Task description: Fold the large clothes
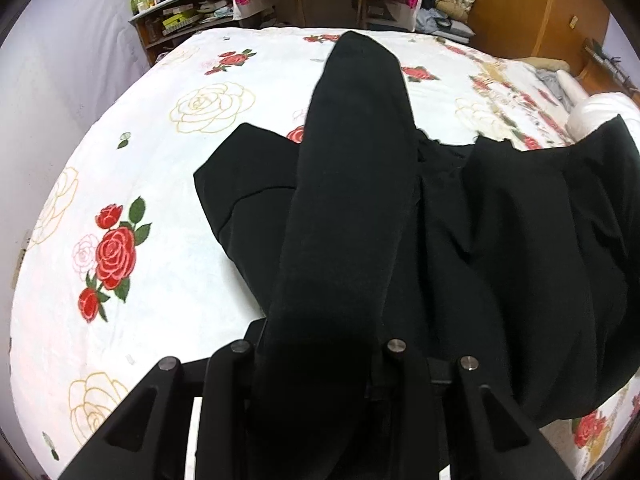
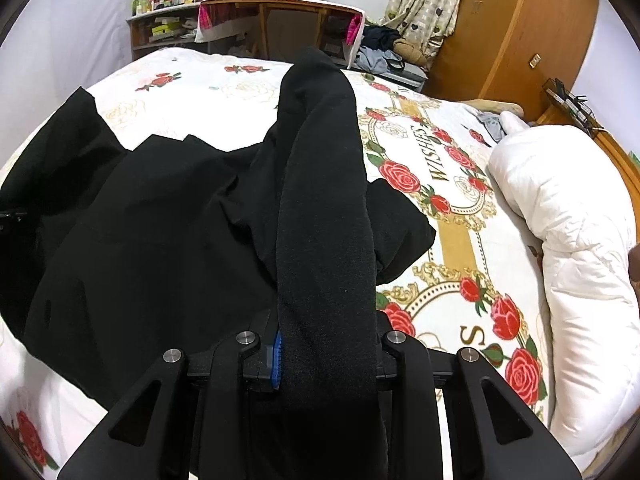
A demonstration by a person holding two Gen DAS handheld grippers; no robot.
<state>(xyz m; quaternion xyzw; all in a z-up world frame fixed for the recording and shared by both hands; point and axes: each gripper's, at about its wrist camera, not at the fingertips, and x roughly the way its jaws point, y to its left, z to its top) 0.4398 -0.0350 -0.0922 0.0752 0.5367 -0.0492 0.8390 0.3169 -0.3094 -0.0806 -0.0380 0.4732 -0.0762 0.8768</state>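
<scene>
A large black garment [image 1: 500,240] lies partly spread on the rose-print bed sheet [image 1: 140,160], with one flap [image 1: 248,168] flat on the left. A thick fold of it [image 1: 352,200] rises up the middle of the left wrist view and drapes over my left gripper [image 1: 320,360], which is shut on it; the cloth hides the fingertips. In the right wrist view the garment [image 2: 152,232] bunches to the left, lifted off the sheet [image 2: 448,248]. Another fold [image 2: 324,208] hangs over my right gripper [image 2: 326,344], shut on the cloth beside a blue pad [image 2: 276,360].
A rolled white duvet [image 2: 560,220] lies along the bed's right side. Beyond the far edge stand a wooden desk [image 2: 280,20], a shelf crowded with bottles and boxes [image 1: 176,0], and a wooden wardrobe [image 2: 500,20]. A pile of clothes [image 2: 384,52] sits by the curtain.
</scene>
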